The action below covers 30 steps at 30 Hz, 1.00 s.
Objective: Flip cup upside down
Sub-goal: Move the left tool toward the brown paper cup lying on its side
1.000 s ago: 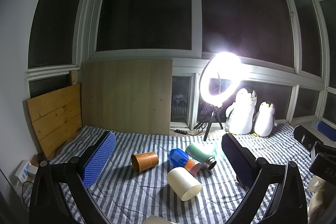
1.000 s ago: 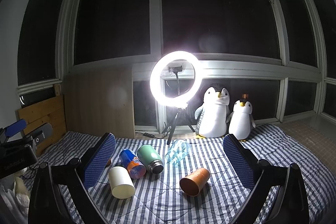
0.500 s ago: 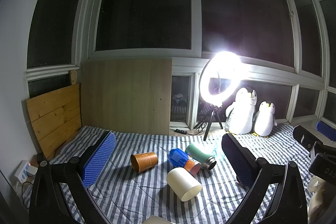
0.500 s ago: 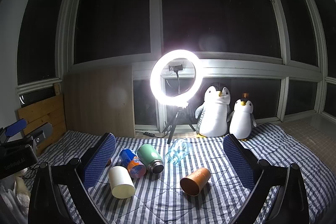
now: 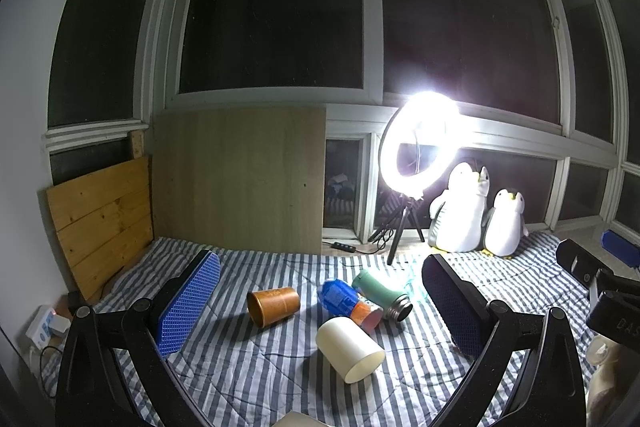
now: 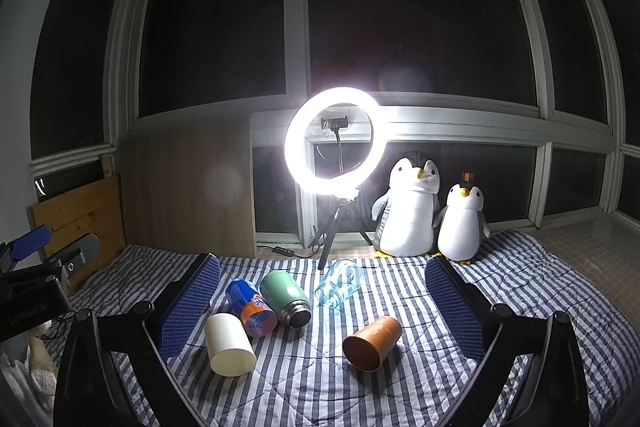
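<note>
Right wrist view: showing five cups lying on their sides on striped bedding (image 6: 520, 299).
Target, likely: orange cup (image 6: 373, 343), nearest right tongs (image 6: 322, 301), mouth facing near.
Handling, judged: light, stiff, smooth; gripping across mid-wall.
Right tongs: gaping wide, holding nothing.
Left tongs (image 5: 320, 301): gaping wide, holding nothing; orange cup (image 5: 274, 306) lying between its fingers.

1. Sole light source: the ring light (image 6: 335, 141), beyond the fingertips; blown-out glare in both views.
2. Surroundings dim; window panes (image 6: 420, 27) black.
3. Cups between the fingers cast shadows toward the cameras on the striped blanket (image 5: 256, 367).
4. Fisheye bends window frames; corners vignette dark.
</note>
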Each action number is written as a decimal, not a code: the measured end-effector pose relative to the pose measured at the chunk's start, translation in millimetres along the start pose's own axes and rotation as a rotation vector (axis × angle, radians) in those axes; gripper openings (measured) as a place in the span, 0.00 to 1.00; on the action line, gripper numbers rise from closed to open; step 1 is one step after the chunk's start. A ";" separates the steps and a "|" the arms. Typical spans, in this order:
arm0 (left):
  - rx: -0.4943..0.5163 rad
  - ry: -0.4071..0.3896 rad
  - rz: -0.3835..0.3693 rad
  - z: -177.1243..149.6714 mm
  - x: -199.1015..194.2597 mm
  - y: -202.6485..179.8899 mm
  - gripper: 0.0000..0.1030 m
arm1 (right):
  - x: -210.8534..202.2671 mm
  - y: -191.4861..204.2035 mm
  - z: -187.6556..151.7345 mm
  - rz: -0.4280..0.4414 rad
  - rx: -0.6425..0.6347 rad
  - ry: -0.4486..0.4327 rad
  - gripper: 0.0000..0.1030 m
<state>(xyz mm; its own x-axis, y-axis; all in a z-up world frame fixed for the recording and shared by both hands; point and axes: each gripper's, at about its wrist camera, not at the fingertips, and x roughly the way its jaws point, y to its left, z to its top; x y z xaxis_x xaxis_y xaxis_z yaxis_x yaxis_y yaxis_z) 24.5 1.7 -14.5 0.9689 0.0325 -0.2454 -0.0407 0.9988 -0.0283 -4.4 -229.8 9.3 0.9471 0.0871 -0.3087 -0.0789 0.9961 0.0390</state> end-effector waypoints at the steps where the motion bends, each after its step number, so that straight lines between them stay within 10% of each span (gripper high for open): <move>1: 0.000 0.004 -0.001 -0.4 1.0 -0.1 0.99 | 1.0 -0.9 -0.7 -0.001 -0.002 0.003 0.99; 30: 0.023 0.278 -0.050 -30.0 126.1 -32.7 0.99 | 142.1 -107.1 -31.8 -0.077 0.130 0.384 0.98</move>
<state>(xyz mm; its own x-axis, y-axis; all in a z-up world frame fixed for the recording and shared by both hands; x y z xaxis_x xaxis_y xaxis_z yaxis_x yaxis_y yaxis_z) 140.7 -28.0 -73.7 0.8653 -0.0248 -0.5006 0.0136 0.9996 -0.0260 128.7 -323.7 -68.9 0.7616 0.0348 -0.6471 0.0512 0.9922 0.1136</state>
